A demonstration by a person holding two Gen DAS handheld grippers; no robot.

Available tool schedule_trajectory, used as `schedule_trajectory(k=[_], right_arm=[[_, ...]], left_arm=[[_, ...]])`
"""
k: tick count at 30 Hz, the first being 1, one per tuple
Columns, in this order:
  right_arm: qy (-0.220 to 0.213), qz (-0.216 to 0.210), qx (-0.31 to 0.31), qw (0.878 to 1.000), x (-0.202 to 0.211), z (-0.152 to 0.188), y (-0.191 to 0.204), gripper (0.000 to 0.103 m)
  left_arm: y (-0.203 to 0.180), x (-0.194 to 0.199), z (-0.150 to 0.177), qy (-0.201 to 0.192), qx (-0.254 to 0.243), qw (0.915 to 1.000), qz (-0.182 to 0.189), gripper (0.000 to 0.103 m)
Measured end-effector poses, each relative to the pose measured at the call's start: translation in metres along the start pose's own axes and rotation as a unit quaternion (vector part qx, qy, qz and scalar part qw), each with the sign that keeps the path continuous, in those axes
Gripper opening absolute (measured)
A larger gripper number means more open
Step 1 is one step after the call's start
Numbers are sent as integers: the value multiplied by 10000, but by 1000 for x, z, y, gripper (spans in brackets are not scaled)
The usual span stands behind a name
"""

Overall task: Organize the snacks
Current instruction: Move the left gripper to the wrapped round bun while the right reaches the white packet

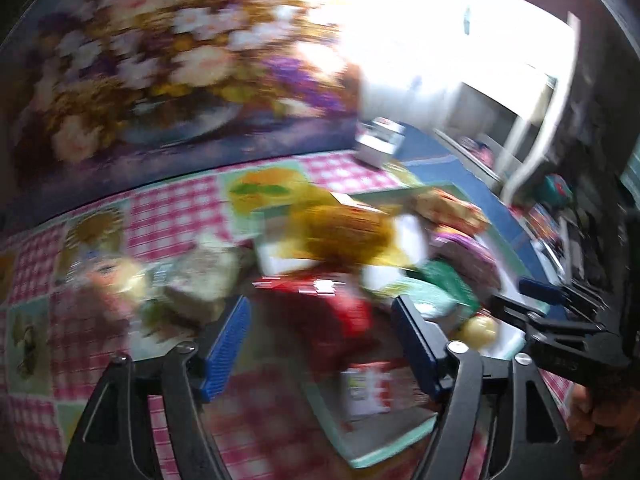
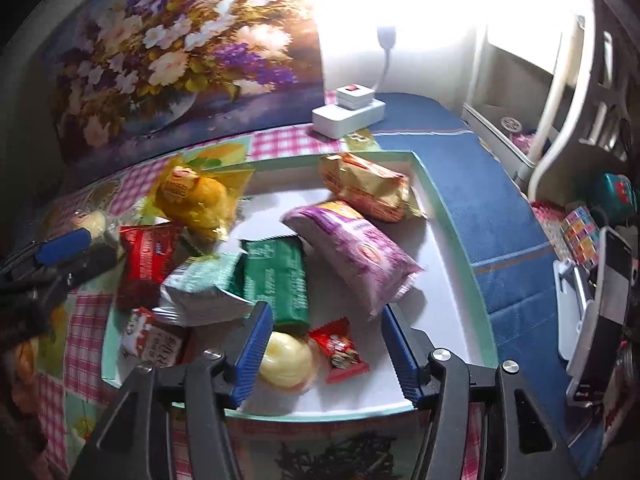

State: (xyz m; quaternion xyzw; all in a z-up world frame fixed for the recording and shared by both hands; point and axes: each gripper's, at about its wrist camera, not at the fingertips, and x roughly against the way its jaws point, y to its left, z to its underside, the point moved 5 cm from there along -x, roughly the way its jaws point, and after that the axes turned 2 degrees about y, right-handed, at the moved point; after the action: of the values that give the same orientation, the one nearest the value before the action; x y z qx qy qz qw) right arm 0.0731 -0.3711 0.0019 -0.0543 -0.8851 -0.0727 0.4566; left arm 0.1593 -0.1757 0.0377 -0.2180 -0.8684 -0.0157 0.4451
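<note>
A: Starting on the left, the left gripper stands wide with nothing in it, over the red packet at the tray's near-left side, and that view is smeared with motion

B: So the risk there?

A: I'd guess a blind close: it could clip the tray rim, or nudge the yellow bag that already hangs over the left edge onto the checked cloth

B: And the right side?

A: The right gripper is also spread wide and empty, above the pale round sweet and the small red wrapper; the purple packet lies just beyond. Closing now might catch two things at once, or send the round one rolling

B: The two grippers sit close together too, so they could knock each other
</note>
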Motion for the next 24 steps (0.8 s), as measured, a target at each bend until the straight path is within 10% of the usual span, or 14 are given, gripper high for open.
schedule_trajectory(k=[11, 24], right_arm=[[-159, -783, 567, 9952, -3, -30, 83, 84], [24, -1331, 1369, 9816, -30, -69, 196, 94]], left_arm=[[130, 31, 2, -451, 1717, 9786, -1045, 92], [184, 30, -24, -429, 2030, 9675, -1449, 93]])
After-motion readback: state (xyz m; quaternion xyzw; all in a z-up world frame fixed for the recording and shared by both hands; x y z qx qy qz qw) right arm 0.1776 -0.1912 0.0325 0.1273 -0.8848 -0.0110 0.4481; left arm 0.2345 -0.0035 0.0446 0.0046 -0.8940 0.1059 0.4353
